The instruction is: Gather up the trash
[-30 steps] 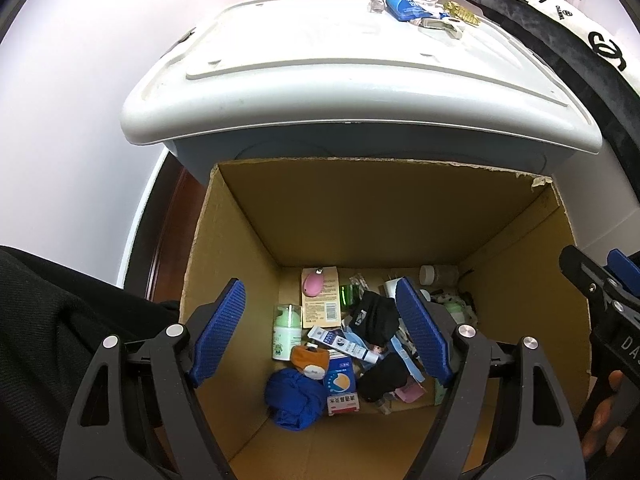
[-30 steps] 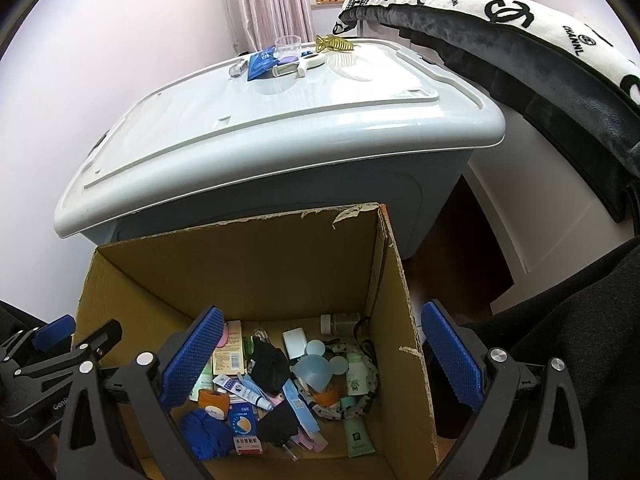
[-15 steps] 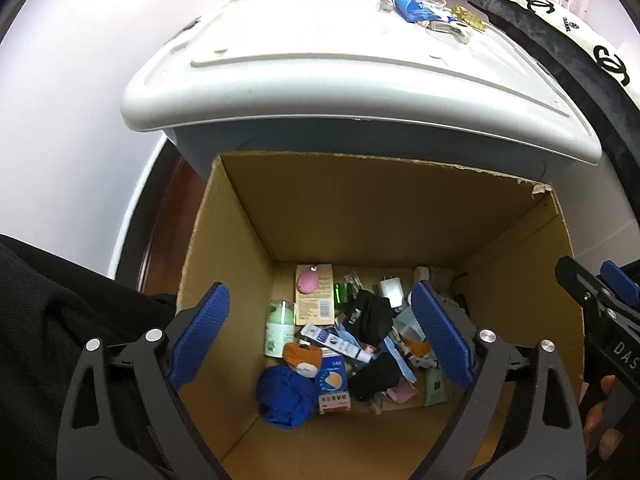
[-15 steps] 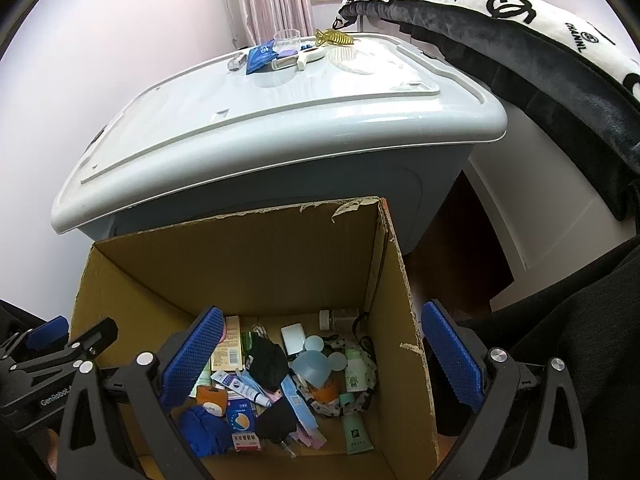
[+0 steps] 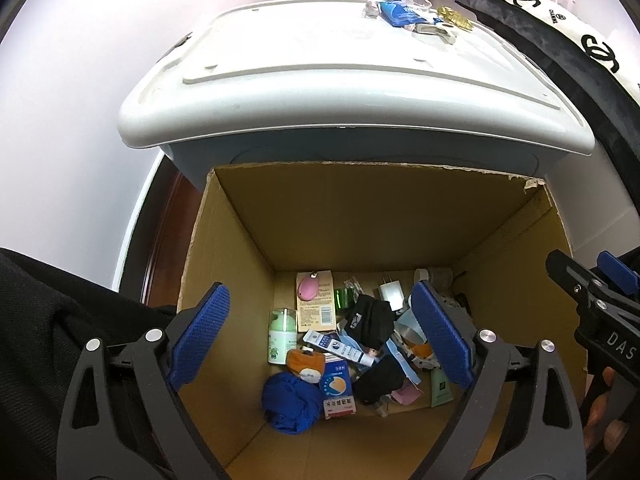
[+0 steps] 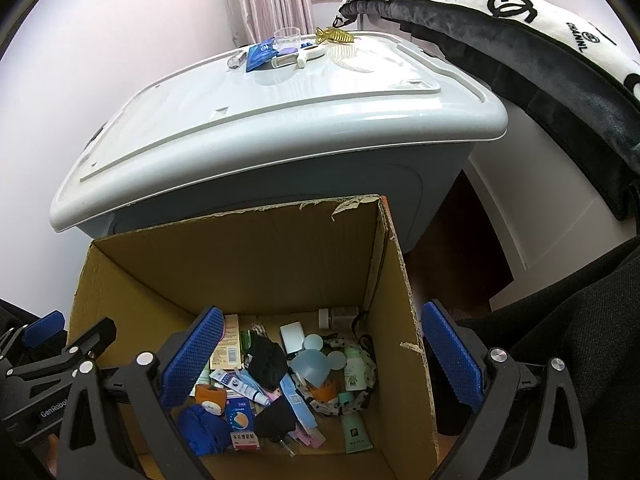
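Observation:
An open cardboard box [image 5: 360,216] [image 6: 240,252] stands in front of a grey lidded bin [image 5: 340,80] [image 6: 280,120]. Its bottom holds several pieces of trash: a blue cloth ball [image 5: 290,404], a blue-and-white medicine box [image 5: 338,394], black fabric [image 5: 370,322], a green-capped bottle [image 5: 282,336] and a pink item on a card [image 5: 314,300]. My left gripper [image 5: 320,340] is open and empty above the box. My right gripper [image 6: 320,360] is open and empty above the box's right side. On the bin lid lie a blue packet [image 6: 260,56], a clear cup [image 6: 288,38] and a gold hair clip [image 6: 334,36].
A black-and-white patterned blanket [image 6: 520,20] hangs at the right. A white wall is at the left. Dark wooden floor [image 6: 460,248] shows right of the box. Dark clothing [image 5: 60,320] fills the lower corners.
Both grippers have risen and pulled back a little from the box; the bin lid and its small items show more fully. The left jaws have opened wider.

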Demonstrator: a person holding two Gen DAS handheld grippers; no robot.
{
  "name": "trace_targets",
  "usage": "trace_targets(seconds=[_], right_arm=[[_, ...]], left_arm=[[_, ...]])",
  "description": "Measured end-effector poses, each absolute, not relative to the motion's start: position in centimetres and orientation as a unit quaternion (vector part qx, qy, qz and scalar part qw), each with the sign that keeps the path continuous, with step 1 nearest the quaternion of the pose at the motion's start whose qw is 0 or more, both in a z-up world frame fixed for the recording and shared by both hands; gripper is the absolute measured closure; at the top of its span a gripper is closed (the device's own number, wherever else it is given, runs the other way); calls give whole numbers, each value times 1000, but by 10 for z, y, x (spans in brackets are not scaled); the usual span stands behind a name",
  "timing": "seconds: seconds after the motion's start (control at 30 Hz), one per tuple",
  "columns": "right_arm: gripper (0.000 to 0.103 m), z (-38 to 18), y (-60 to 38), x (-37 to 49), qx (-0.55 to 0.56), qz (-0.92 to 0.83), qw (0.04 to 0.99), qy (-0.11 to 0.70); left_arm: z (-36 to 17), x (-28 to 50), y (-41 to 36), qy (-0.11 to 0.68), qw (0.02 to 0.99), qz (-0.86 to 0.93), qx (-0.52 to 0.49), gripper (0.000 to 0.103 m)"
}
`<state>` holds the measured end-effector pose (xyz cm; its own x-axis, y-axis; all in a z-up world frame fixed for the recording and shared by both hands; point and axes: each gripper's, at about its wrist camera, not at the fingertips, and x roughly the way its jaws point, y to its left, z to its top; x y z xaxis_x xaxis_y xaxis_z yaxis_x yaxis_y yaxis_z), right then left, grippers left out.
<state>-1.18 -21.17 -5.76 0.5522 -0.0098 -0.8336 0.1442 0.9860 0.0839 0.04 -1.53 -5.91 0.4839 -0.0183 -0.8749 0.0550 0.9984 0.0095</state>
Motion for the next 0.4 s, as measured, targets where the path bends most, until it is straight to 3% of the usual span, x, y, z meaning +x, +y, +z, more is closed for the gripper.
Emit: trace_targets(seconds=[0.4], right_arm=[[5,-57,-212,-13,78,-48,878,469]], left_arm=[[-54,-1,-20,498,866,-18,41,13]])
